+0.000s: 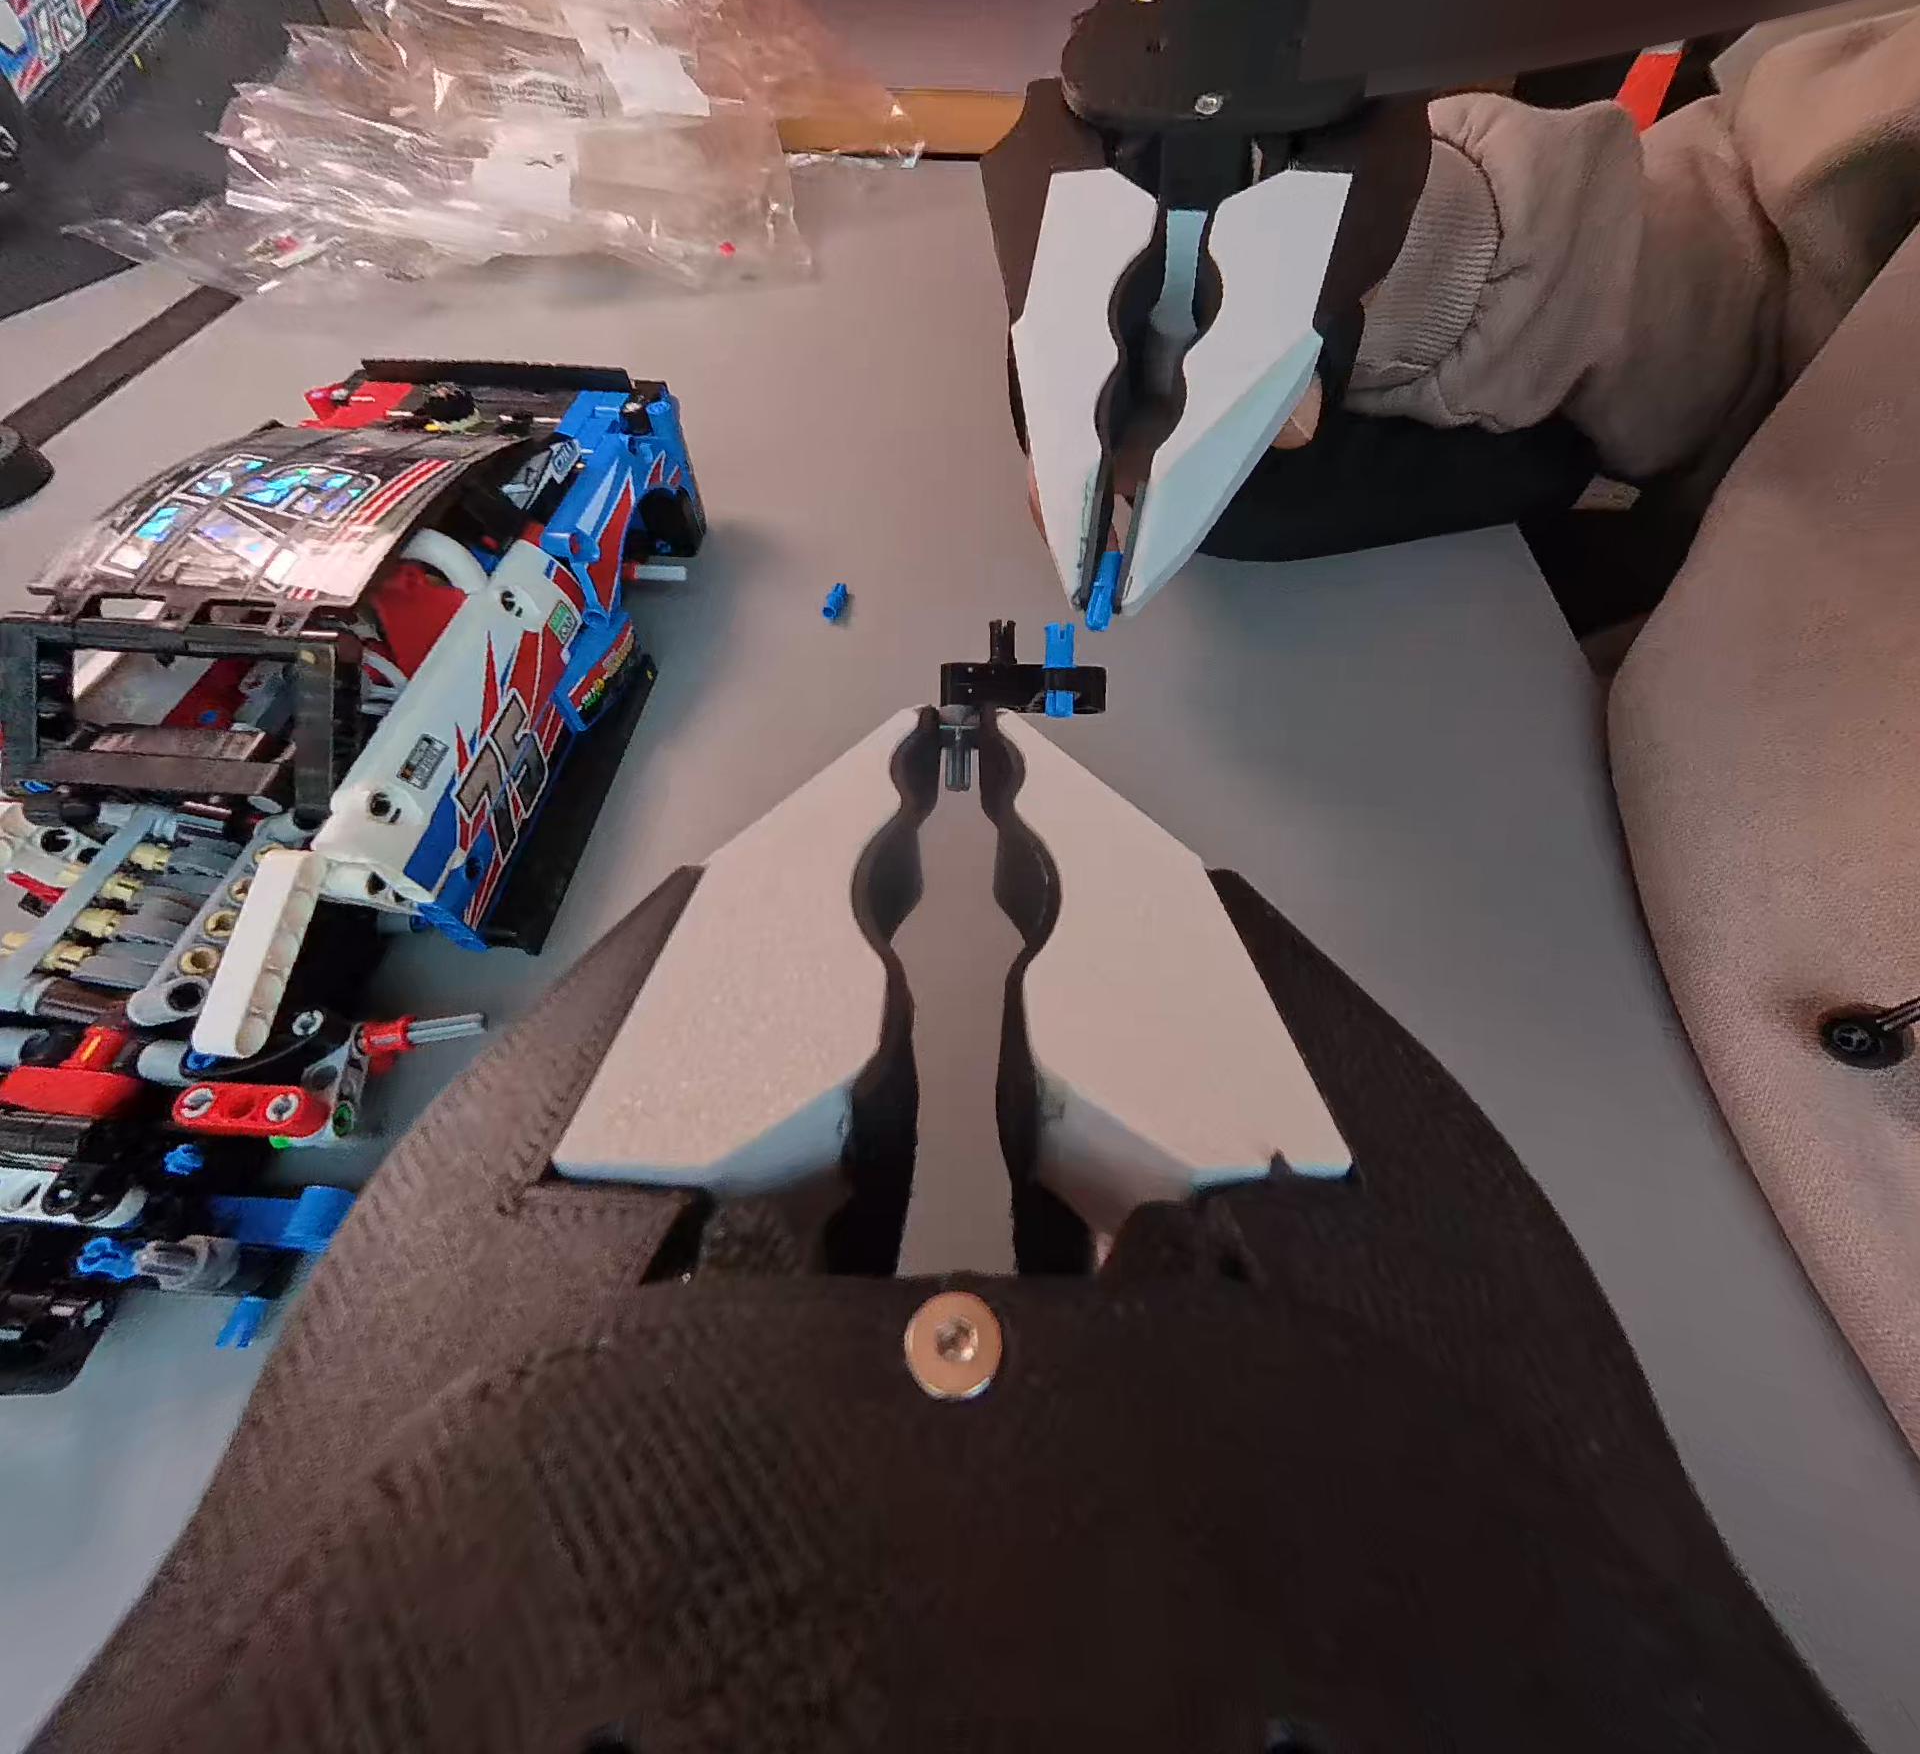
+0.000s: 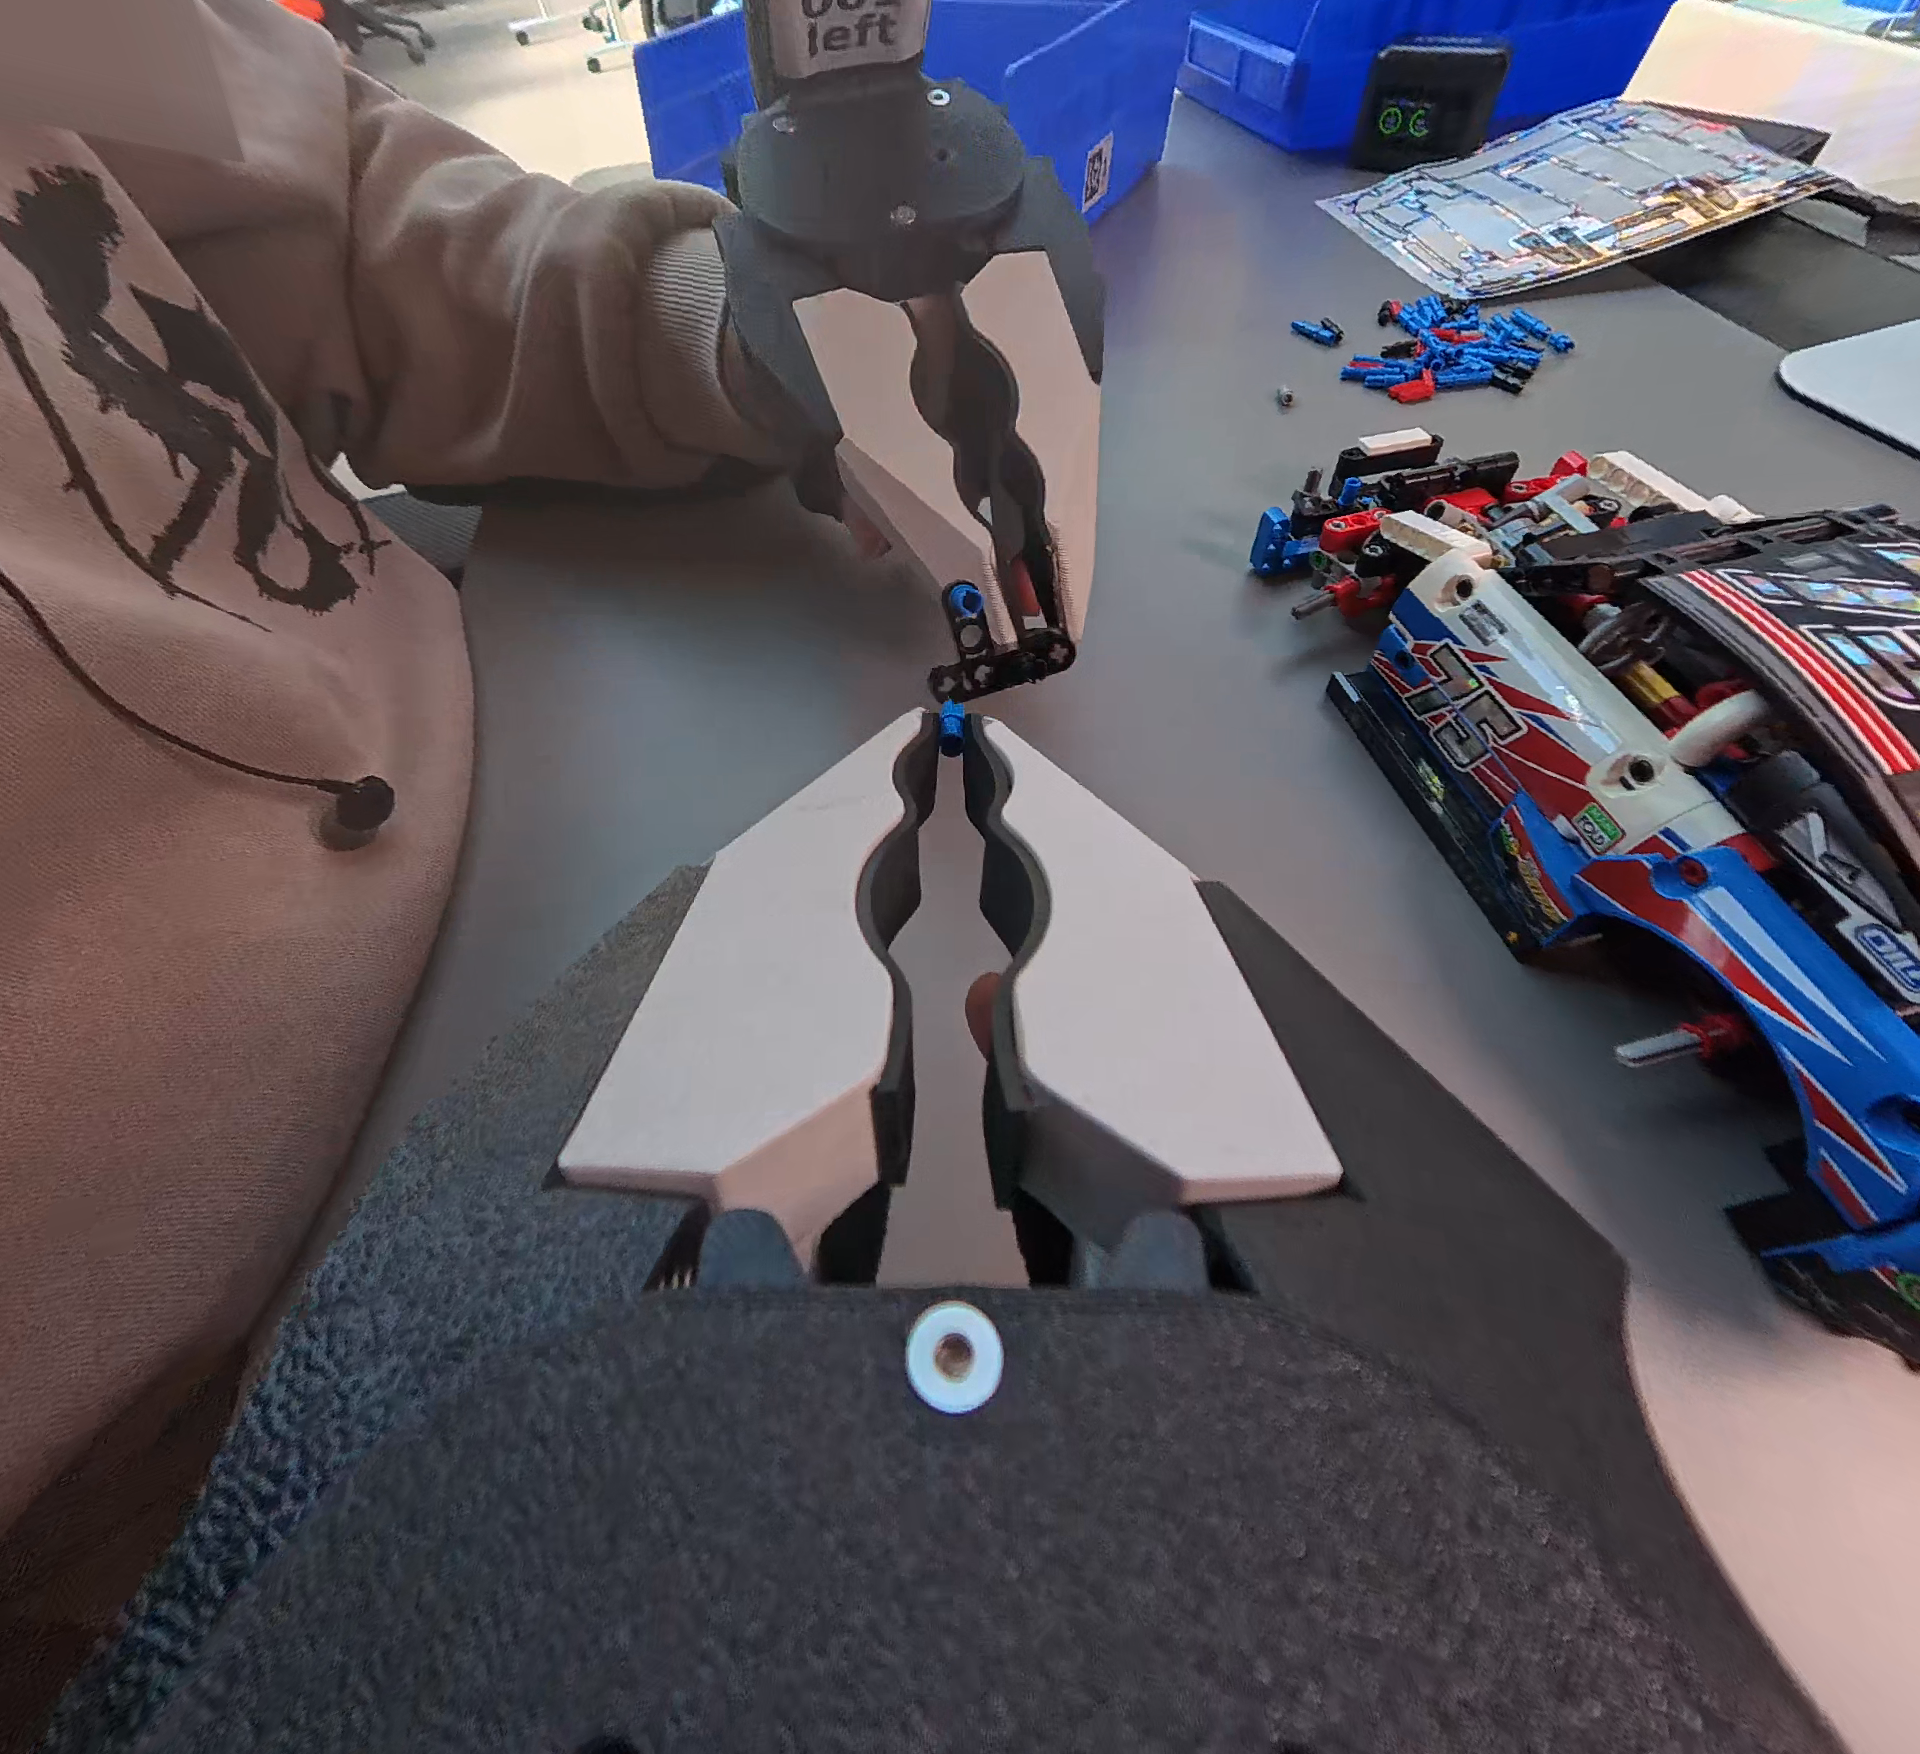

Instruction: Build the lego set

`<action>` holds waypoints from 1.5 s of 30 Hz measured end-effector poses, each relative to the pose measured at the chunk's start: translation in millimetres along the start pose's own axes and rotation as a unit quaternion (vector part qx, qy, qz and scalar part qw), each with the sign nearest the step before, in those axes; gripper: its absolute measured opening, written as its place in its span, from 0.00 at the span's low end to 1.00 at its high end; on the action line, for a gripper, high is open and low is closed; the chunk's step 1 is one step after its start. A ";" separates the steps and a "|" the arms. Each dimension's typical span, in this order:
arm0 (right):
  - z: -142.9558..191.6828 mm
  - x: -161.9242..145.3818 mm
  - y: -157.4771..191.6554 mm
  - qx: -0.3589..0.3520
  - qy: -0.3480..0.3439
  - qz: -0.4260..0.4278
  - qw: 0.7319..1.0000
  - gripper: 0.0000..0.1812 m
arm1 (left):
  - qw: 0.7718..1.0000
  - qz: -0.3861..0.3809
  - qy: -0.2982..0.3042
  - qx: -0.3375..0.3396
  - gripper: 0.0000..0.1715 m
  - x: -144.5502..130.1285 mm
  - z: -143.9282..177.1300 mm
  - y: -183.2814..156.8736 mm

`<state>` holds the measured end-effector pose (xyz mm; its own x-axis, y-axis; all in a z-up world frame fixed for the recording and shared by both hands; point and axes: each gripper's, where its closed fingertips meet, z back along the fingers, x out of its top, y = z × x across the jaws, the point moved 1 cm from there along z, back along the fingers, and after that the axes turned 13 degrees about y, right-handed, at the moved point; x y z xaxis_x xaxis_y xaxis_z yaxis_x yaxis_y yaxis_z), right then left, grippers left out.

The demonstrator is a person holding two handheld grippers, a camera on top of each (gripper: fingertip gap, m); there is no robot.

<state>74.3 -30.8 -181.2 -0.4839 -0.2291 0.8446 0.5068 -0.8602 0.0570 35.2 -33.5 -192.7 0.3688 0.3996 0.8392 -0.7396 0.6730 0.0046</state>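
My left gripper (image 1: 958, 728) is shut on a small black L-shaped beam (image 1: 1023, 681) that carries one blue pin (image 1: 1058, 665) and a black pin. It holds the beam just above the grey table (image 1: 1351, 769). My right gripper (image 2: 951, 730) is shut on a second blue pin (image 2: 950, 730), with the pin's tip right at the beam (image 2: 1003, 665). In the left wrist view the right gripper (image 1: 1101, 598) comes in from above with its pin (image 1: 1103, 587) beside the beam. A part-built blue, white and red race car (image 1: 416, 665) lies on the left.
A loose blue pin (image 1: 837, 603) lies on the table between the car and the beam. Empty clear bags (image 1: 520, 115) lie behind the car. A pile of blue pins (image 2: 1455, 348), an instruction booklet (image 2: 1569, 192) and blue bins (image 2: 1434, 0) are beyond the car (image 2: 1662, 717). A person's sleeve (image 1: 1558, 281) is close. Left and right tips are no more than a few centimetres apart.
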 end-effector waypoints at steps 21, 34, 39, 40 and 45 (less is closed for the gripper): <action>-6.5 -4.4 1.2 -0.004 0.019 0.006 1.000 0.01 | 0.999 0.027 -0.004 0.021 0.03 6.2 -5.0 -3.0; -8.8 7.5 -6.3 -0.014 -0.033 -0.048 0.998 0.01 | 0.994 0.087 -0.049 0.043 0.03 16.8 3.7 7.6; -13.5 6.8 -9.7 -0.032 -0.029 -0.053 0.998 0.01 | 0.993 0.098 -0.046 0.052 0.02 14.7 3.4 11.4; -14.8 5.9 -10.4 -0.041 -0.025 -0.047 0.998 0.01 | 0.993 0.099 -0.045 0.055 0.02 14.4 2.9 11.9; -18.4 4.3 -15.8 -0.072 -0.018 -0.042 0.996 0.01 | 0.992 0.099 -0.034 0.077 0.03 11.0 2.1 18.3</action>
<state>51.2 -26.6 -188.3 -0.4930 -0.1391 0.8589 0.3564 -0.9328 0.0535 24.5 -18.1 -182.2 0.1728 0.4689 0.8662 -0.8728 0.4805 -0.0860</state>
